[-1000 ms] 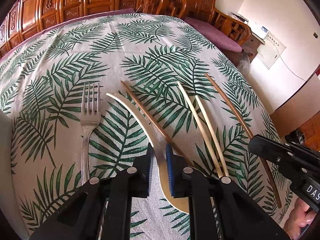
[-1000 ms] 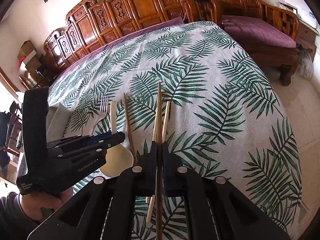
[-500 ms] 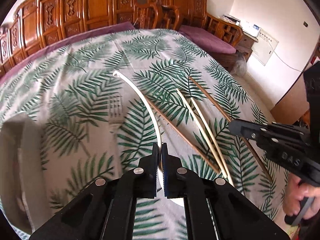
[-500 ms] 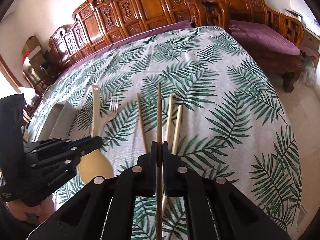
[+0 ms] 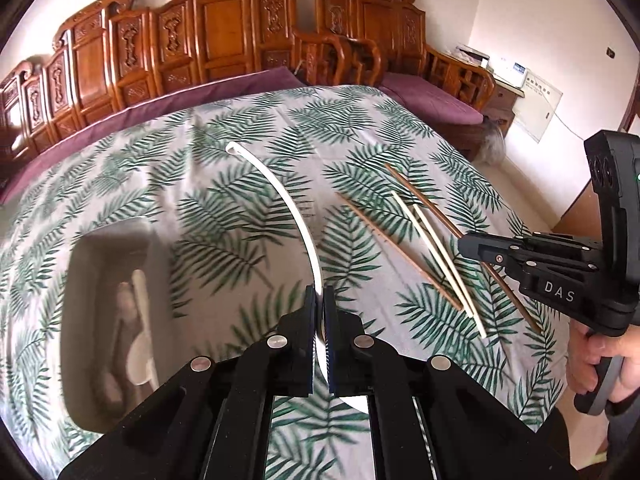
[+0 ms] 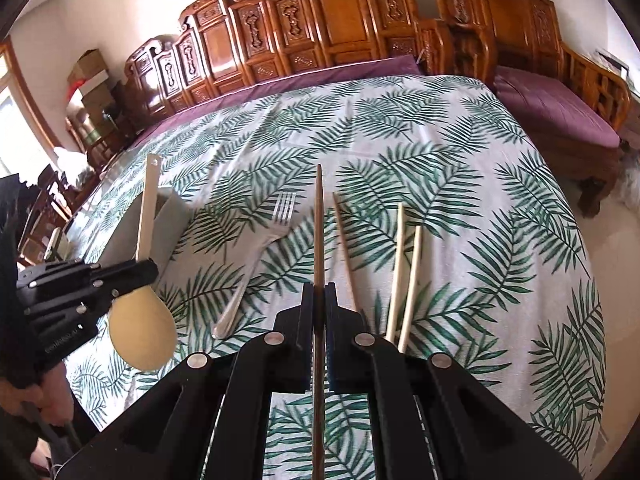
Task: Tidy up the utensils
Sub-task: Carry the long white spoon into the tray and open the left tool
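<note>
The left gripper point(image 5: 319, 312) is clamped on a cream spoon point(image 5: 280, 196), held off the leaf-print tablecloth point(image 6: 460, 152) beside the grey tray point(image 5: 80, 280). The right gripper point(image 6: 319, 312) pinches one brown chopstick point(image 6: 319, 220); both point steeply downward. Right of the tray lie a fork point(image 6: 260, 248), another brown chopstick point(image 6: 344, 256) and two pale chopsticks point(image 6: 404, 272). Carved wooden benches point(image 6: 320, 20) stand behind.

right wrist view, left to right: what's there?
left gripper holding a spoon → grey tray → fork → brown chopstick in the right gripper → brown chopstick on the cloth → two pale chopsticks
</note>
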